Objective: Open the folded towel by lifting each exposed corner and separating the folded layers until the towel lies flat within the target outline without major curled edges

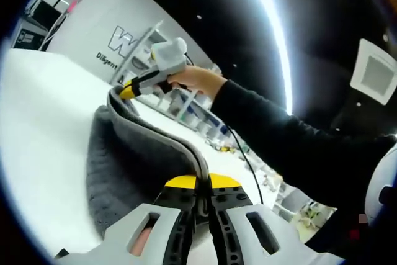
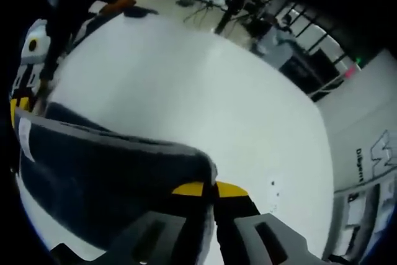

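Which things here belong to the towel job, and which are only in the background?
Belong to the job:
- grey towel, lifted off the table
- left gripper, shut on the towel edge
- right gripper, shut on a towel corner
- white table

Only in the background:
- white banner with lettering
- shelves with small items

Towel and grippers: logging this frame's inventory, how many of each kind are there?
Towel: 1, grey
Grippers: 2, left gripper and right gripper, both clamped on the towel's edge
Table: 1, white
Total: 4
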Tool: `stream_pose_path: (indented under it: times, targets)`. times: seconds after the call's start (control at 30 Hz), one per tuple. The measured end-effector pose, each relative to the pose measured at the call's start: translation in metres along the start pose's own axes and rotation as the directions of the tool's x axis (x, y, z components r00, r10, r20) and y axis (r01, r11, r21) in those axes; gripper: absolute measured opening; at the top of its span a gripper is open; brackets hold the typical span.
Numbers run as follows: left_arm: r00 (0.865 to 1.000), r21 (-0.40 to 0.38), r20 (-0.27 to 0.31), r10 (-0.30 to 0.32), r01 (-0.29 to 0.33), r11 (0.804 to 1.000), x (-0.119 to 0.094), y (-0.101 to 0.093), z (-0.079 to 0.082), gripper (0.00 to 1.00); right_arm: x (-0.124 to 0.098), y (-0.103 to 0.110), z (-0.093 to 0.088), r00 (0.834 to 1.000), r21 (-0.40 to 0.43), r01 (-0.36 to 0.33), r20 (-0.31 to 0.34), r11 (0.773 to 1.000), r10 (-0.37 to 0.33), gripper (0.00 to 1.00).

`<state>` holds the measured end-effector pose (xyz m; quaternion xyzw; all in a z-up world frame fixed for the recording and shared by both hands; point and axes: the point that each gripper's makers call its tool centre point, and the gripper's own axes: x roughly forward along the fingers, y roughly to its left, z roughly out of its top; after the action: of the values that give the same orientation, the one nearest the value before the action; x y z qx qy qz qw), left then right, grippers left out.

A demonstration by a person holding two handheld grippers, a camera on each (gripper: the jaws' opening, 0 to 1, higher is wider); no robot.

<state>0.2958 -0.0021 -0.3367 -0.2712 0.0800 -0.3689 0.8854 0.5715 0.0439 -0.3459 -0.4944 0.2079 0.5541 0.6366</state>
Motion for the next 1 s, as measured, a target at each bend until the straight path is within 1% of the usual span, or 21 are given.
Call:
stream_pose_path:
  times: [0.23, 0.4, 0.77, 0.87, 1.0]
  targets:
    - [1.0, 0.0, -0.002, -0.018, 0.018, 1.0, 0.001, -0.005, 0.0, 0.03, -0.002, -0.001, -0.002, 1.0, 0.013, 0.013, 0.003, 1.0, -0.013, 0.0]
    - [1.0, 0.004, 0.002, -0.025, 0.025, 1.0, 0.001, -0.008, 0.001, 0.03, -0.002, -0.003, -0.001, 1.0, 0.006, 0.029, 0.003, 1.0, -0.029, 0.0]
    - [0.999, 0.043, 0.029, -0.042, 0.041, 0.998, 0.002, -0.013, 0.012, 0.03, -0.004, -0.008, -0.001, 0.998, 0.011, 0.06, 0.007, 0.998, -0.06, 0.0]
    - [0.998, 0.048, 0.029, -0.048, 0.046, 0.998, 0.003, -0.015, 0.013, 0.03, -0.005, -0.008, 0.001, 0.998, 0.011, 0.066, 0.018, 0.998, -0.066, 0.0]
    - [0.998, 0.054, 0.026, -0.058, 0.056, 0.997, 0.004, -0.018, 0.013, 0.03, -0.012, -0.012, 0.007, 0.996, 0.039, 0.069, 0.052, 0.997, -0.071, 0.0]
